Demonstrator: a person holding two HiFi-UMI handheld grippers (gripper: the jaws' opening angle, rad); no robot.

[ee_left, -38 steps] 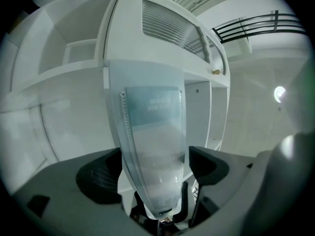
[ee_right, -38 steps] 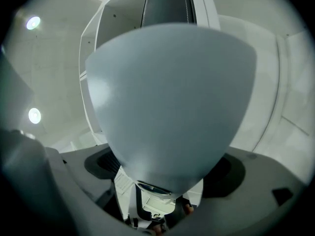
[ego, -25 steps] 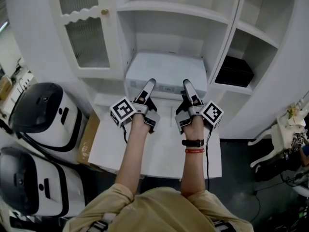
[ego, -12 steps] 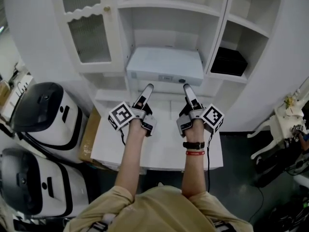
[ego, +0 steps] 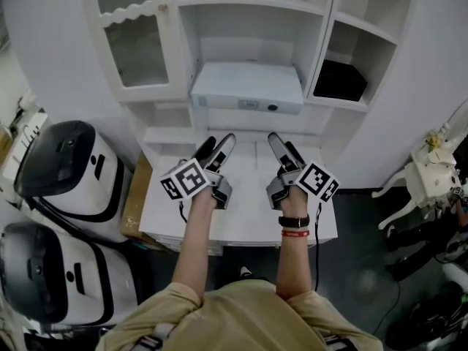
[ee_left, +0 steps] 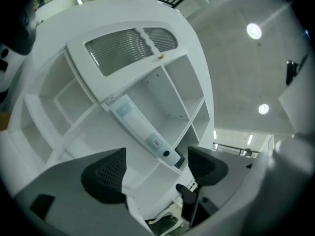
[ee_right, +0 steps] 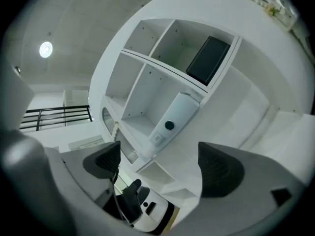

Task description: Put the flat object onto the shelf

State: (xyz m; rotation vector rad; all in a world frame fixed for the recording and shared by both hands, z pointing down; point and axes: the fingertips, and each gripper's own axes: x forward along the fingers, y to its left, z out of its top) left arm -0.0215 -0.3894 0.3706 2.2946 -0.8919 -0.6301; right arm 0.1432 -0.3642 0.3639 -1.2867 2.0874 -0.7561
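Item: flat object (ego: pixel 247 86), white, slim. Lay flat in the centre bay of the white cabinet (ego: pixel 184 57), front edge facing out, upper middle of the head view. A black box (ego: pixel 338 80) sat in the bay to its right.

Left gripper (ego: pixel 218 143): jaws spread, nothing between them, clear of the flat object, over the white table (ego: pixel 248 210).

Right gripper (ego: pixel 281 142): jaws wide but just narrowing slightly, nothing between them, likewise clear.

Two black-and-white appliances (ego: pixel 66 167) stood at lower left.
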